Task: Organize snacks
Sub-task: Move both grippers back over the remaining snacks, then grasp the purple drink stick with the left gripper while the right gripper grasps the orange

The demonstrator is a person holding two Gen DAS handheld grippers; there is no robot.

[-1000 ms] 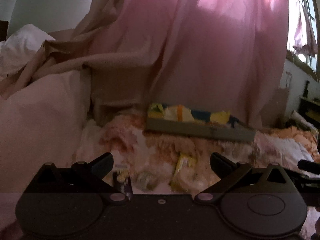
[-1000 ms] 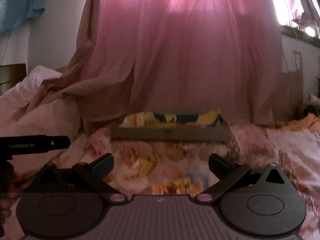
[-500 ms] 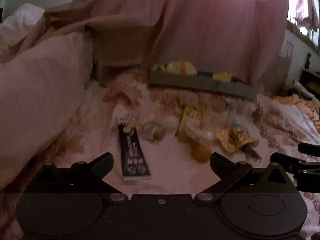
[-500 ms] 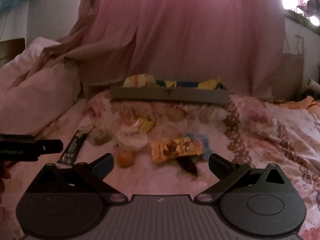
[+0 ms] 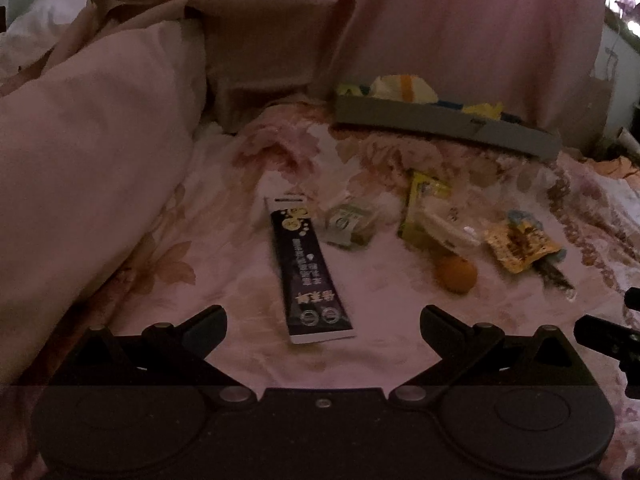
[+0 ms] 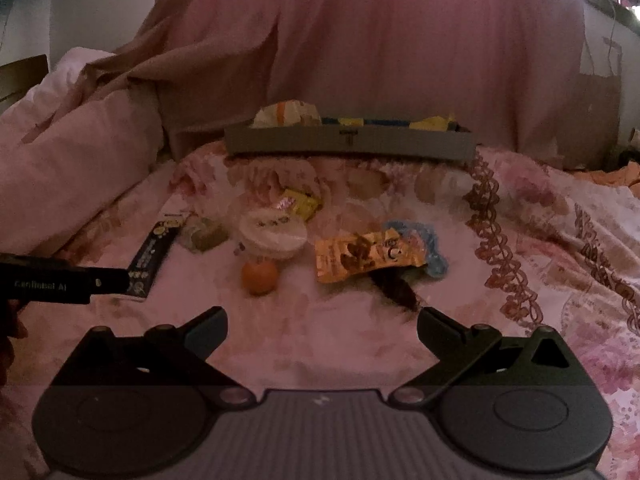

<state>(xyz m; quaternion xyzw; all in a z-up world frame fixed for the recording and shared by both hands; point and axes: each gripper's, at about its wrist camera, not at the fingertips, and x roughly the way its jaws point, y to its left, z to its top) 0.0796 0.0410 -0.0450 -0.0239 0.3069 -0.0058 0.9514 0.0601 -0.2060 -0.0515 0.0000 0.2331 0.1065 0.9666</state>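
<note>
Progress: partial, by my judgement. The grey tray, far ahead of your right claw at the foot of the pink curtain, already holds several packets, yellow, blue and white; their exact kinds cannot be read. The remainder lies loose on the flowered bedspread between the tray and both claws.

Items outstanding, placed relative to your left claw:
- Long dark packet, directly ahead, its near end just beyond the fingertip line, lying flat and lengthwise.
- Small greenish packet, ahead and slightly right, just beside the dark packet's far half.
- Yellow-green packet with a clear-wrapped white item on top, further right.
- Orange fruit, ahead right, near the white item.
- Orange foil packet, far right, overlapping a dark item beneath.

From your right claw, the orange fruit sits ahead left, the white lidded cup just beyond it, the orange foil packet ahead, and a blue-edged wrapper partly under it.

Claw condition: both stand released, fingers spread wide, nothing between them and nothing touched. Both hover above the bedspread, clear of all packets.

Finding: at least seven loose items remain to be moved; the dark packet is likeliest for your left claw.
</note>
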